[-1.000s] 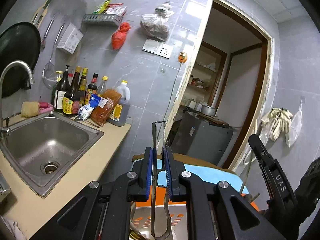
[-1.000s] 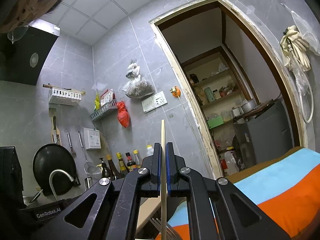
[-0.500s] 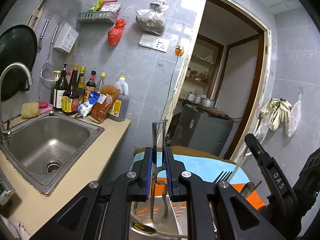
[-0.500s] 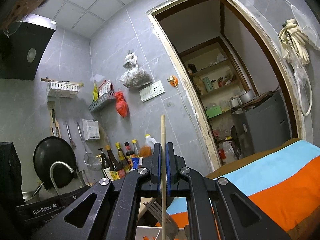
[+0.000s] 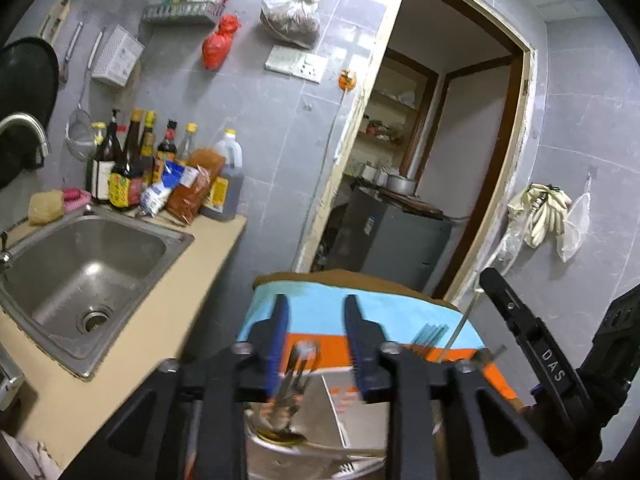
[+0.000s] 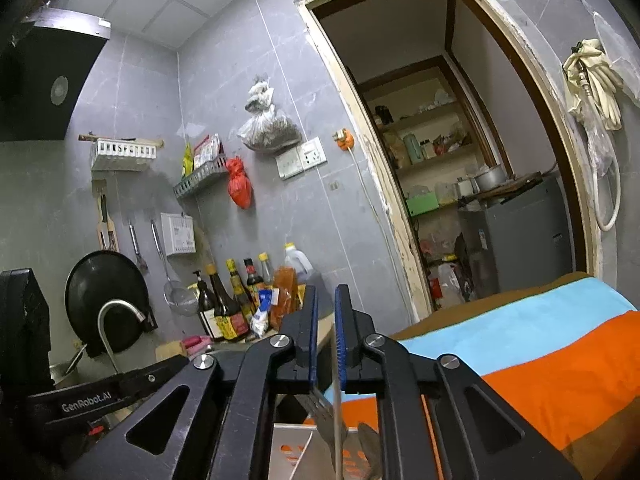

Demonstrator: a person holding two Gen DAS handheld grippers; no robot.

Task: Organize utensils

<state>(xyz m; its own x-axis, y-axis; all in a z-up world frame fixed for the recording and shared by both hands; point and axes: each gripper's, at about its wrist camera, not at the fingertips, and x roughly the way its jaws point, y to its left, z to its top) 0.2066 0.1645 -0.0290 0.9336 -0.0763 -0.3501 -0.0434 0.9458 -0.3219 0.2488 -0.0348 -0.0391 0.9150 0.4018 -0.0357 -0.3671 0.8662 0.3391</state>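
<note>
Left wrist: utensil (image 5: 298, 364) (blurred, perhaps tongs) hangs between parted fingers (image 5: 276, 344).

Place: you are in a small home kitchen.
Walls: grey tiles (image 5: 256, 128) surround you, with a socket plate (image 5: 297, 65) on them.
Washing-up: a steel sink (image 5: 80, 256) sits in the beige counter (image 5: 132, 344) under a curved tap (image 5: 28, 128).
Cooking gear: a black wok (image 6: 106, 300), a strainer (image 6: 176, 292) and a range hood (image 6: 52, 84) hang on your wall.
Supplies: sauce bottles (image 5: 128, 164) and an oil jug (image 5: 224, 184) line the counter.
Next room: your doorway (image 6: 460, 152) opens onto pantry shelves (image 6: 428, 156).
</note>
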